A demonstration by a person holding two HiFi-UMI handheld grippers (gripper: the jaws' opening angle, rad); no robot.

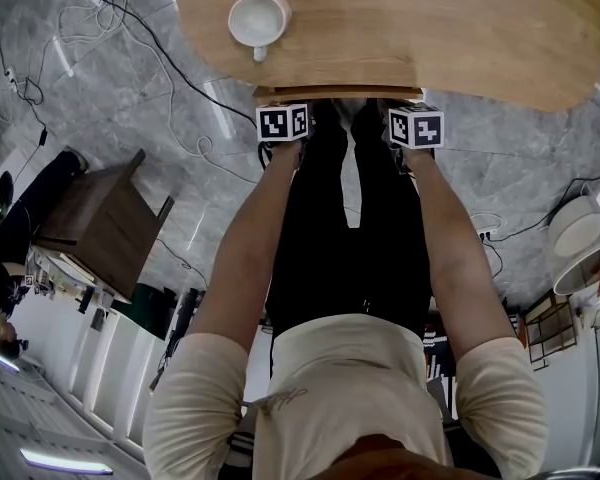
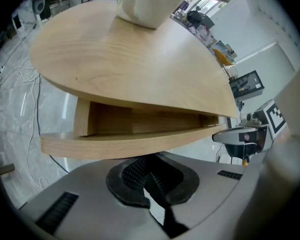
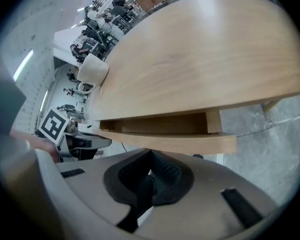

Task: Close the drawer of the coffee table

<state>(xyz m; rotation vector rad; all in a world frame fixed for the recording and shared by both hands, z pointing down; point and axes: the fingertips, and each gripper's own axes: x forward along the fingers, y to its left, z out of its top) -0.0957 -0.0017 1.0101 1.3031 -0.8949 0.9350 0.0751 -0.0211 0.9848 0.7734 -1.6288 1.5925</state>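
The light wooden coffee table (image 1: 460, 28) has a drawer (image 1: 340, 92) that stands slightly out under its near edge. In the left gripper view the curved drawer front (image 2: 125, 145) sits just ahead of the jaws, with a dark gap behind it. The right gripper view shows the same drawer front (image 3: 175, 143) close ahead. My left gripper (image 1: 283, 118) and right gripper (image 1: 415, 126) are side by side at the drawer front. Both look shut, the left gripper (image 2: 150, 178) and right gripper (image 3: 149, 183) with pads together and holding nothing. Whether they touch the front is hidden.
A white cup (image 1: 258, 20) stands on the table's left part. A dark wooden side table (image 1: 100, 223) is on the floor to the left. Cables (image 1: 130, 28) trail over the grey marble floor. White round objects (image 1: 580, 230) lie at the right.
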